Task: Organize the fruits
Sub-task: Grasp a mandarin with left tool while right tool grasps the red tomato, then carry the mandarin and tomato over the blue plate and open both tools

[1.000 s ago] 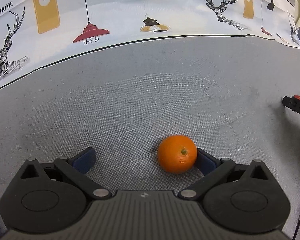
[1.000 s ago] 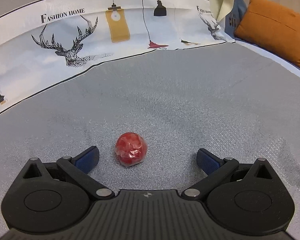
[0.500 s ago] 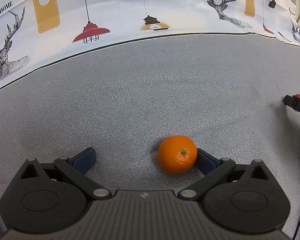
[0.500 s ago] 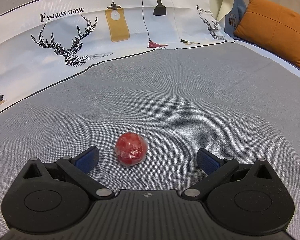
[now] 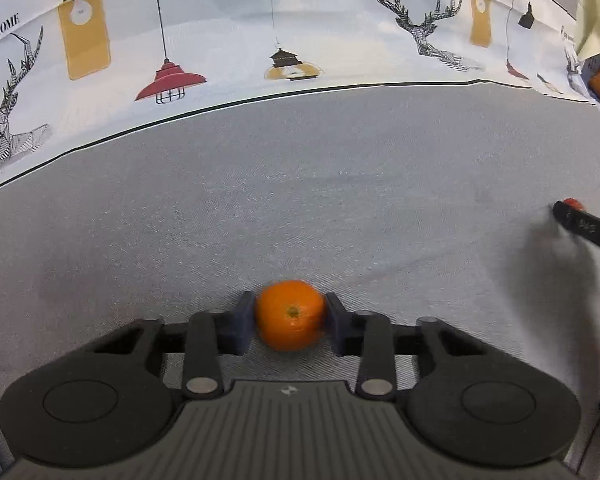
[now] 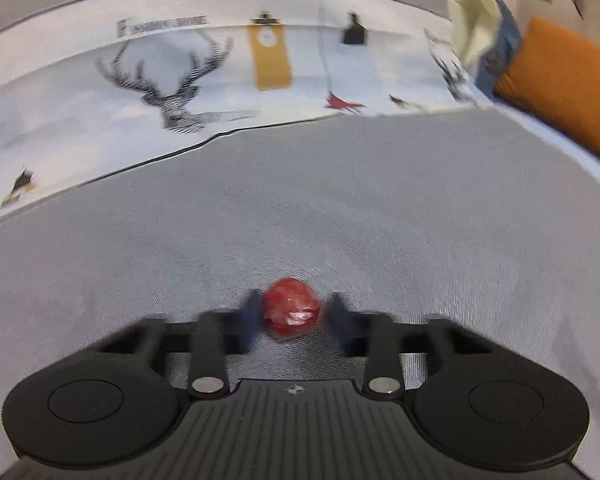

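the left claw (image 5: pixel 290 320) has just been closing and now pinches the orange (image 5: pixel 291 320) between both pads, stem dimple facing the camera, the fruit at the grey cloth (image 5: pixel 300 200). ahead of it the cloth runs bare and flat up to a black line, beyond which lies a white sheet (image 5: pixel 260 32) printed with lamps and deer. far to its right, the tip of the right claw (image 5: pixel 580 220) reaches in with a bit of red at its end.

the right claw (image 6: pixel 292 316) has also just been closing, pressed on a red wrapped fruit (image 6: pixel 292 312); the view is blurred. ahead is open grey cloth, to the right an orange cushion (image 6: pixel 564 88) past the cloth's edge.
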### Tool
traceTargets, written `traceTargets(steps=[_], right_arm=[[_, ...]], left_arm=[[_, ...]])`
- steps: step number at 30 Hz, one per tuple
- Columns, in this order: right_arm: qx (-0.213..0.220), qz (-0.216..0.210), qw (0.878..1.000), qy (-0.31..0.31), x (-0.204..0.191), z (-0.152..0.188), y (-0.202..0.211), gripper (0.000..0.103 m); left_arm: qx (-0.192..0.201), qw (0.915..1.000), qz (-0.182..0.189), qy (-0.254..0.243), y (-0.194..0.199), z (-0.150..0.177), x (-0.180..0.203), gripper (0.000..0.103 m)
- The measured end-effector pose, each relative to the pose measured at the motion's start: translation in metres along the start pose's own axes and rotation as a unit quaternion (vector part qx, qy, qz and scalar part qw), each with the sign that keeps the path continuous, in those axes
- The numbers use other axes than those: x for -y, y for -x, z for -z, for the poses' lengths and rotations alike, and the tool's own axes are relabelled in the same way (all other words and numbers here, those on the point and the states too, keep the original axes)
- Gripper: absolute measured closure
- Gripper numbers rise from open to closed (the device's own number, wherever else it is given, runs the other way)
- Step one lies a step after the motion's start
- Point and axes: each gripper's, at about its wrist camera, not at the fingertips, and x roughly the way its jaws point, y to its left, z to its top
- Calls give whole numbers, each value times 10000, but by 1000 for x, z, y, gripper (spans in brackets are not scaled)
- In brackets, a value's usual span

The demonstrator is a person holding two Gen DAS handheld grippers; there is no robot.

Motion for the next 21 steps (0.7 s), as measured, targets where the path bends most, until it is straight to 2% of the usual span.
traceTargets(steps=[3, 11, 17, 21], right_arm=[[-77, 5, 9999, -75, 0, -2, 6, 72], [99, -393, 9990, -205, -1, -14, 73, 72], [281, -930, 9952, -148, -20, -16, 154, 72], [498, -1483, 9875, 189, -46, -11, 223, 72]], left_arm=[[-36, 9997, 186, 133, 11, 0, -3, 63], [179, 9997, 131, 74, 77, 15, -16, 63], [124, 9998, -114, 134, 144, 44, -43, 63], [93, 9993, -324, 182, 197, 77, -73, 63]])
